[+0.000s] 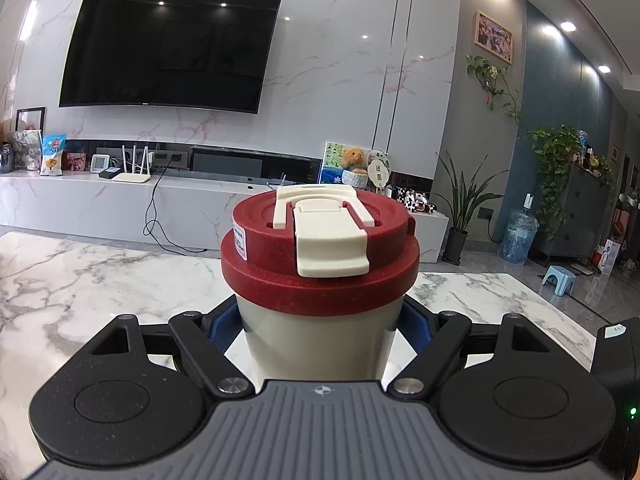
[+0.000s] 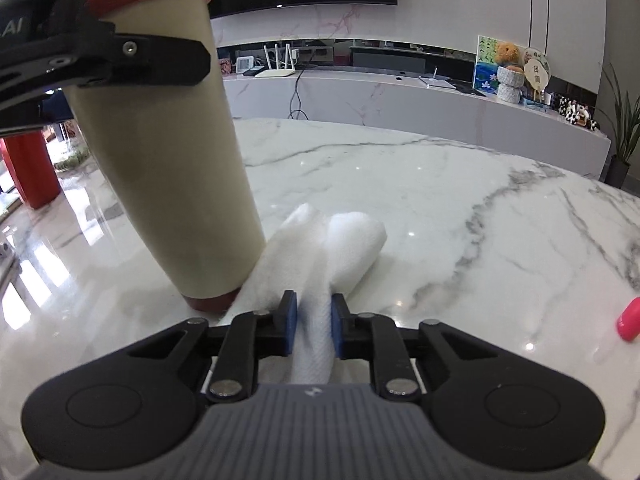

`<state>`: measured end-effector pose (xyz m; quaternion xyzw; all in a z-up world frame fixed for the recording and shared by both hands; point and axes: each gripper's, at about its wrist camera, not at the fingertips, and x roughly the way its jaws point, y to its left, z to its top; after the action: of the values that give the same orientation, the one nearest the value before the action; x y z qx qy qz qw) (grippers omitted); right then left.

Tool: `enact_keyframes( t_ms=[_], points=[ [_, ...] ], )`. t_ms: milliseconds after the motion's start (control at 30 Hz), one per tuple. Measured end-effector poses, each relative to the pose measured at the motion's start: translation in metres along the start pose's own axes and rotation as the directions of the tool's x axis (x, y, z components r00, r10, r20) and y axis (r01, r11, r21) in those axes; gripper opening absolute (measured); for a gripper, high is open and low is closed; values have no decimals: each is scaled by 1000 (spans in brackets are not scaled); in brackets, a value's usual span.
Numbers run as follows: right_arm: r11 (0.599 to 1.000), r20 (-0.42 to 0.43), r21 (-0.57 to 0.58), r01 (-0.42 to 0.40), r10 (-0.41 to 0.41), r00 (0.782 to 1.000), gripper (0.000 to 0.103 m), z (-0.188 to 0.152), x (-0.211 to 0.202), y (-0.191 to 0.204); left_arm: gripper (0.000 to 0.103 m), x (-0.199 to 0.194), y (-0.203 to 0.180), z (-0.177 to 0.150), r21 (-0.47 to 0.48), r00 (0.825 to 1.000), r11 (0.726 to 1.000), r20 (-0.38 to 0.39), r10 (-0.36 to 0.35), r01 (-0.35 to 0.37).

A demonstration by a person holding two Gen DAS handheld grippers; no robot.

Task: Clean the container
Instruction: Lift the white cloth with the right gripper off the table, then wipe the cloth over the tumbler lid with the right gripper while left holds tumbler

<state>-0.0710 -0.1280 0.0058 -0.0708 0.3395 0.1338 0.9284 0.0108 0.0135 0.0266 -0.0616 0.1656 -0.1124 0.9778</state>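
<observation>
Your left gripper [image 1: 320,328] held the tall cream cup [image 1: 318,336] by its upper body, just under the dark red lid [image 1: 280,264], with a blue pad pressed against each side. A cream flip tab [image 1: 330,246] sat closed on top of the lid. In the right wrist view the cup stood on the white marble table [image 2: 440,208], leaning a little in the frame, its red base [image 2: 210,303] on the tabletop.

Your right gripper [image 2: 314,320] had its jaws drawn narrow onto a white cloth [image 2: 320,264], the blue pads pinching a fold of it. The cloth lay bunched on the table ahead of the fingers, its left edge touching the foot of the cup. A pink object [image 2: 629,320] lay at the far right edge of the table, well apart from both.
</observation>
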Motion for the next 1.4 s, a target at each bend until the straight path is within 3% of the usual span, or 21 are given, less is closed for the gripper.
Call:
enact_keyframes(
  t_ms=[267,467,733,1167,1300,1400],
  points=[
    [994,1,-12,106,-106,994,14,1,2,-18,79,0,-5,-1,49,1000,999,-2,-12,12],
    [991,46,107,78,-84,995,11,9,-14,-37,79,2,-7,-1,76,1000,997,-12,-25,26],
    [985,174,156,80,-107,979,11,28,-57,-46,80,3,-9,2,105,998,993,-44,-41,46],
    [988,351,146,-46,-8,936,10,90,-122,-37,80,5,-12,1,139,996,988,-65,-56,65],
    [987,416,117,-113,55,908,11,113,-145,-25,80,6,-15,1,165,995,984,-72,-64,75],
    [974,456,95,-207,142,878,11,131,-157,-15,80,6,-16,0,175,995,981,-75,-67,79]
  ],
)
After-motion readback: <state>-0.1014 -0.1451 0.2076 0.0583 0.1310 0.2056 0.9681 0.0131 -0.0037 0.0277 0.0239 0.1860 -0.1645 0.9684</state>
